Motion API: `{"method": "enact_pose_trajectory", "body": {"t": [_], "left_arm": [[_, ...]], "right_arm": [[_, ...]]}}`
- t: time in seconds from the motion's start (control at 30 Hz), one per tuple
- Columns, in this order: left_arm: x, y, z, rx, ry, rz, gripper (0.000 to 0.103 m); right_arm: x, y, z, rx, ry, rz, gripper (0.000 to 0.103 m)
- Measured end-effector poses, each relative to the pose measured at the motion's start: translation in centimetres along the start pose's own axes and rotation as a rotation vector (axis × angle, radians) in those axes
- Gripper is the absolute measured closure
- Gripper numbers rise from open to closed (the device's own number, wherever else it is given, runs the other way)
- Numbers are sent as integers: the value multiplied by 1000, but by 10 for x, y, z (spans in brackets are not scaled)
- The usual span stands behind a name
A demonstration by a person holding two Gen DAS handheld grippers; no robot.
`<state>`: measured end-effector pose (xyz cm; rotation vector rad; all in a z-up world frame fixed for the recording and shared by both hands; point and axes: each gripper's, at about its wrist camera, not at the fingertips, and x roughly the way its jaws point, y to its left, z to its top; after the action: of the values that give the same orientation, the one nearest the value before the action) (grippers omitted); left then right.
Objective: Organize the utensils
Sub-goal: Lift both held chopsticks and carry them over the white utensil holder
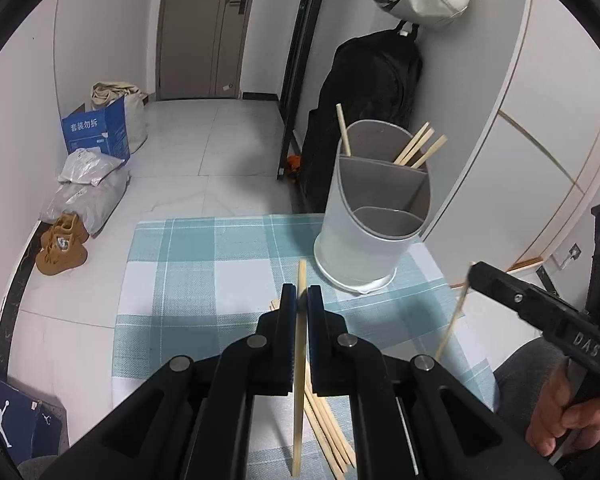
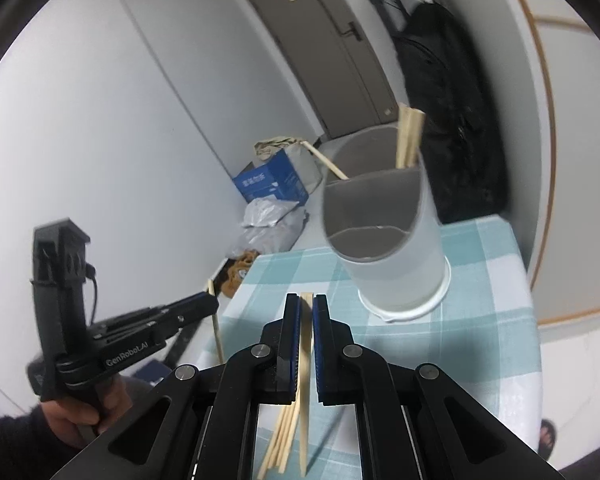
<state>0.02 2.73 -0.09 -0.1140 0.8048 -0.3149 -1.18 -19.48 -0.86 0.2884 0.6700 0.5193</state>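
Nearest me, loose chopsticks (image 1: 326, 432) lie in a fan on the checked cloth (image 1: 204, 280), under both grippers. My left gripper (image 1: 302, 294) is pinched on one chopstick (image 1: 299, 360), held approx mid-length, tip poking out past the jaws. My right gripper (image 2: 307, 304) is pinched on another chopstick (image 2: 306, 360) the same way. They're light, stiff, thin bamboo, prob slick, so I'd grip near the middle w/ firm pressure or they'll pivot. Further off, on the right, stands the grey divided holder (image 1: 374, 220) on the cloth, w/ several chopsticks (image 1: 418, 150) already in its far compartment. Holder floor is hidden; right view is blurred, so can't tell which section is which there.
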Motion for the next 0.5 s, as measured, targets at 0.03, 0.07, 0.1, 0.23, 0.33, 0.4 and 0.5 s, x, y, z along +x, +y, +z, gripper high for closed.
{"method": "enact_pose_trajectory", "body": {"t": [0.03,0.07,0.1,0.23,0.33,0.4,0.5], "left_arm": [[0,1,1,3,-2,-3,102],[-1,0,2,6,-4,1,102],[-2,0,2,6,-2,1,102],[-6,4,5,-6,-1,-3,102],[-7,4,8,5,-3,-6,102],[-8,4,10,11,-1,-6,102],[-8,1,12,26,5,-1,102]], "right_arm": [[0,7,0,-28,-4,-6,98],[-1,11,0,-42,-7,-10,98],[0,15,1,-57,-9,-11,98],[-4,28,3,-94,-42,-3,98],[-5,37,8,-120,-58,-8,98],[-4,39,12,-120,-63,-5,98],[-5,41,18,-121,-79,0,98]]}}
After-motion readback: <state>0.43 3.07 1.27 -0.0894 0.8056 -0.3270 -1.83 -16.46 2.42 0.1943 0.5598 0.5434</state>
